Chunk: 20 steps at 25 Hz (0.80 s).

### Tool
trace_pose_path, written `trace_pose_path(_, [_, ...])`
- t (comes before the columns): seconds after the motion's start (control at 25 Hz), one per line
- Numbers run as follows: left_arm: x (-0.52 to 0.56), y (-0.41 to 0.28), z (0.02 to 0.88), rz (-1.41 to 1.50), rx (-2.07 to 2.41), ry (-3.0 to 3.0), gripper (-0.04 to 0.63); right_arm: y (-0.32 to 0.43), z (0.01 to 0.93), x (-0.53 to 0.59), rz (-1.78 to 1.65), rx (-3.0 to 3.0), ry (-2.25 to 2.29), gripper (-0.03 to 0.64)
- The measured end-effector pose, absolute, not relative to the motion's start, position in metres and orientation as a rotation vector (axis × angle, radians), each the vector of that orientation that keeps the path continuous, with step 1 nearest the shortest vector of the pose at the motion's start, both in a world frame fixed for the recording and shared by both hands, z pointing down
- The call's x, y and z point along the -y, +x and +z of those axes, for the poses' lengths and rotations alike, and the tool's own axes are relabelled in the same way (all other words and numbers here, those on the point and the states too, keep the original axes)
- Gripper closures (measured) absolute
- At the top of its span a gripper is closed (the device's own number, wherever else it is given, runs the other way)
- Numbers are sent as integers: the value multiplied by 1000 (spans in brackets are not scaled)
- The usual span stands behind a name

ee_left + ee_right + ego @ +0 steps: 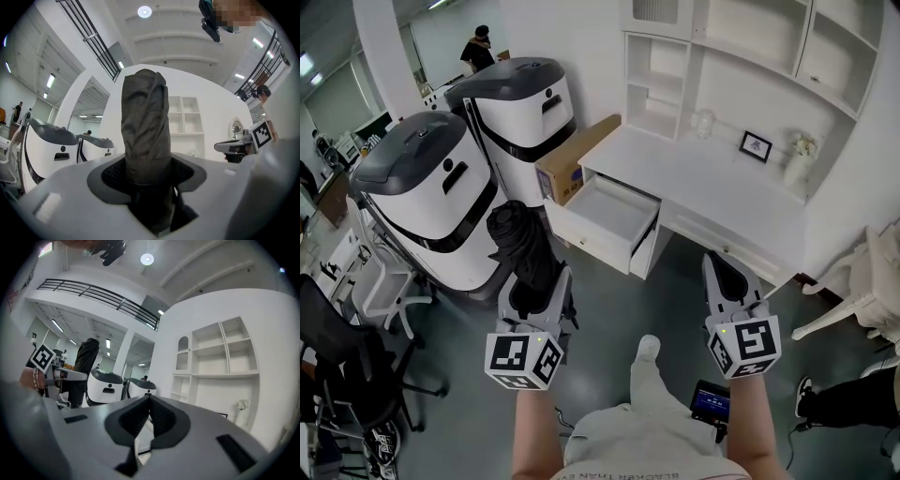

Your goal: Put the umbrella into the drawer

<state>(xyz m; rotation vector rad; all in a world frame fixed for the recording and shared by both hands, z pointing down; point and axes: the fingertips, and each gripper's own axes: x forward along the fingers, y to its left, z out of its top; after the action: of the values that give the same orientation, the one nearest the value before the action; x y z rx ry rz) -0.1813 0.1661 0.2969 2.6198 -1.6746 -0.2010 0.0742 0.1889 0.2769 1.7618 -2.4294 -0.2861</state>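
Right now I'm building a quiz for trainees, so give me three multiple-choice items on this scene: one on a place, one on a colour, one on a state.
1. Where is the umbrella? A on the floor; B in the left gripper; C on a shelf.
2. What colour is the desk? A white; B black; C brown.
3. How is the drawer? A shut; B pulled open; C lying on the floor.
Answers: 1 B, its jaws clamp the folded umbrella. 2 A, top and front are white. 3 B, its inside shows below the desk top.
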Motion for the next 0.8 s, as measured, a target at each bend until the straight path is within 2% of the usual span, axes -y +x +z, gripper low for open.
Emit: trace_pose_path(0.8, [10, -124, 299, -142, 1724, 2591, 347, 137, 293, 0, -218, 2467, 1740, 609])
